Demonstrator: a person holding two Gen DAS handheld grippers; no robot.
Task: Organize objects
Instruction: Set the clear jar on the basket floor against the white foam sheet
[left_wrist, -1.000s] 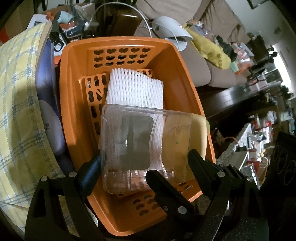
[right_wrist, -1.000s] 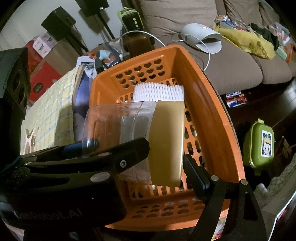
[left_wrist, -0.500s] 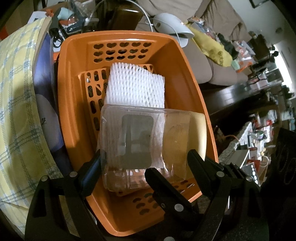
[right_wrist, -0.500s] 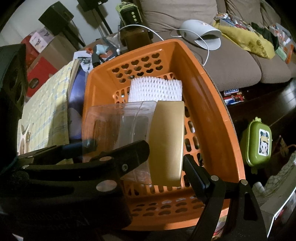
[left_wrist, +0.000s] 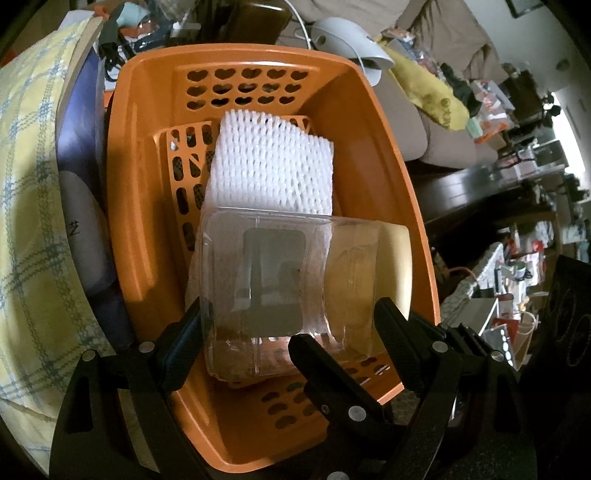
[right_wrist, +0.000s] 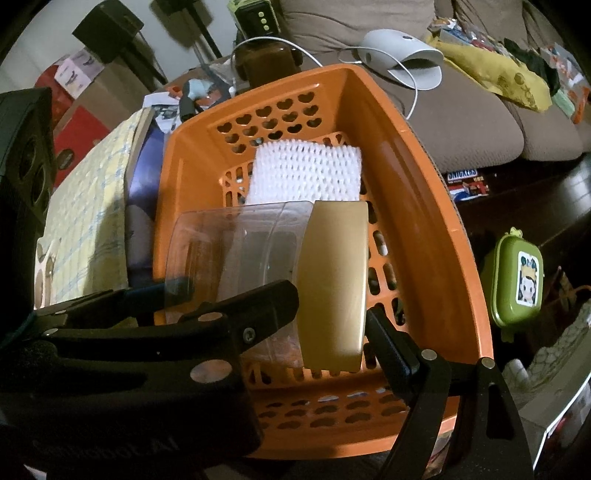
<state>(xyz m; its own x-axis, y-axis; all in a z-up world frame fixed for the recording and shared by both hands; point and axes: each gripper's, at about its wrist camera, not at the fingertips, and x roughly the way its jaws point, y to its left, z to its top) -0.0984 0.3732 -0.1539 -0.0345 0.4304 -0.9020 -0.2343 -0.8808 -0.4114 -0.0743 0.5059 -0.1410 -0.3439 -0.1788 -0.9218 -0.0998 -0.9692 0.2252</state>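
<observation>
A clear plastic jar (left_wrist: 273, 284) with a gold lid (right_wrist: 332, 284) lies on its side, held low inside the orange basket (left_wrist: 136, 206). It hangs over a white foam net (left_wrist: 273, 166) on the basket floor. My left gripper (left_wrist: 288, 321) is shut on the jar end to end, with one pad on its base and the other finger at the lid. My right gripper (right_wrist: 306, 310) comes in from the right. Its right finger (right_wrist: 388, 343) presses on the lid's top, while its other finger is largely hidden behind the left gripper.
A yellow checked cloth (left_wrist: 29, 221) and a dark cushion lie left of the basket. A brown sofa (right_wrist: 461, 122) with a white device and cable stands behind it. A green case (right_wrist: 517, 280) sits on the dark floor to the right. Clutter fills the far right.
The jar, still between both grippers, has drifted a little toward the basket's near end. Neither grip has changed.
</observation>
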